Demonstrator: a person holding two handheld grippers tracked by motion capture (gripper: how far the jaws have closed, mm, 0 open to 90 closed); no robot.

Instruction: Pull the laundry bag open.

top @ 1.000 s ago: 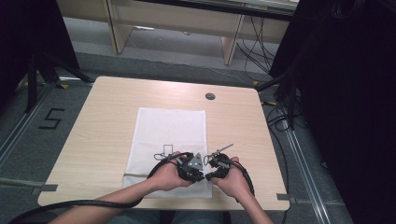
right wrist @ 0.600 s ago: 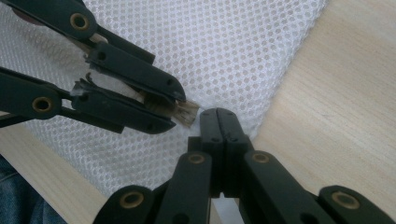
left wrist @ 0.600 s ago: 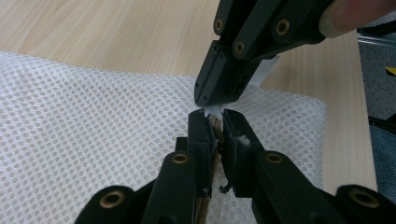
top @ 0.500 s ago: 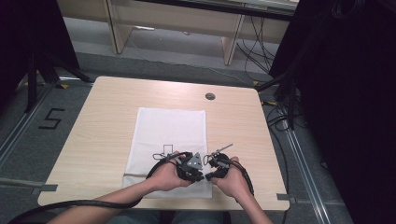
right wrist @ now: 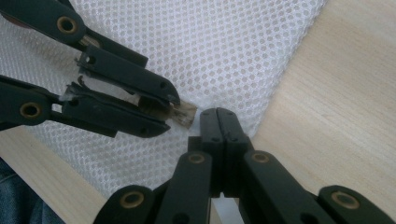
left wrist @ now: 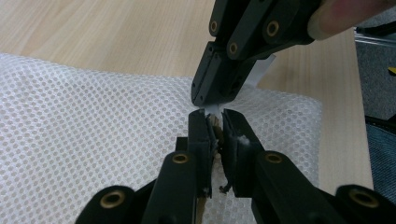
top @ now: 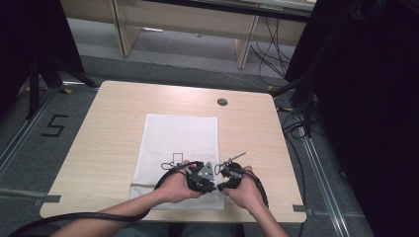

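Over the near edge of the white mesh bag [top: 179, 148] on the wooden table [top: 108, 128], the left gripper [left wrist: 214, 122] pinches a small brownish tab [right wrist: 183, 113] (what it is, unclear). Tip to tip beside it, the right gripper [right wrist: 219, 116] has its jaws pressed together; whether anything sits between them is unclear.

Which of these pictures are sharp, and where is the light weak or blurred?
High view: even light on the table, surroundings dark, grippers small and soft. Left gripper view: white mesh sharp, nearest jaw parts blurred. Right gripper view: mesh crisp, no glare.
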